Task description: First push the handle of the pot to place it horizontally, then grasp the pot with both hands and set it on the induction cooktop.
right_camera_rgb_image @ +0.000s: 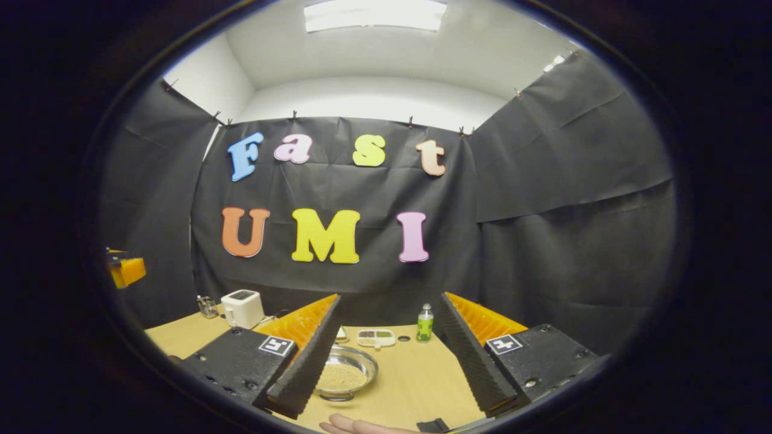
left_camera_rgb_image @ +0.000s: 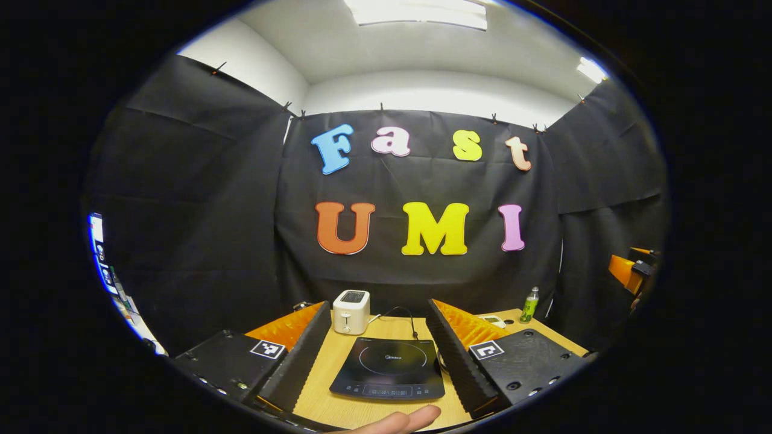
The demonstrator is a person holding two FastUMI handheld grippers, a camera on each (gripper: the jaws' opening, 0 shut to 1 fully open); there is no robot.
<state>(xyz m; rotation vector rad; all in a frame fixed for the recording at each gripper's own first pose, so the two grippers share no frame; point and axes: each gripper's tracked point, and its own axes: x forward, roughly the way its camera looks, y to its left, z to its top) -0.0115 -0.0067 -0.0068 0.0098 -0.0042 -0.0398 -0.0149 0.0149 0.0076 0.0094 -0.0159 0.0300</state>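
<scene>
The black induction cooktop [left_camera_rgb_image: 389,367] lies flat on the wooden table [left_camera_rgb_image: 338,410], framed between the fingers of my left gripper [left_camera_rgb_image: 380,306], which is open and holds nothing. In the right gripper view a shallow round metal pot [right_camera_rgb_image: 345,374] with pale grains inside sits on the table [right_camera_rgb_image: 416,386], partly behind the left finger [right_camera_rgb_image: 304,361]. Its handle cannot be made out. My right gripper [right_camera_rgb_image: 390,298] is open too, well above the table. Each gripper shows as an orange block at the other view's edge: the right gripper [left_camera_rgb_image: 630,271], the left gripper [right_camera_rgb_image: 123,269].
A white toaster [left_camera_rgb_image: 351,311] stands behind the cooktop, its cord trailing to it. A green bottle [right_camera_rgb_image: 425,322] and a small divided dish [right_camera_rgb_image: 375,337] sit at the back. A glass [right_camera_rgb_image: 208,306] stands by the toaster [right_camera_rgb_image: 242,308]. A person's fingers [left_camera_rgb_image: 398,420] [right_camera_rgb_image: 356,427] show at the near edge.
</scene>
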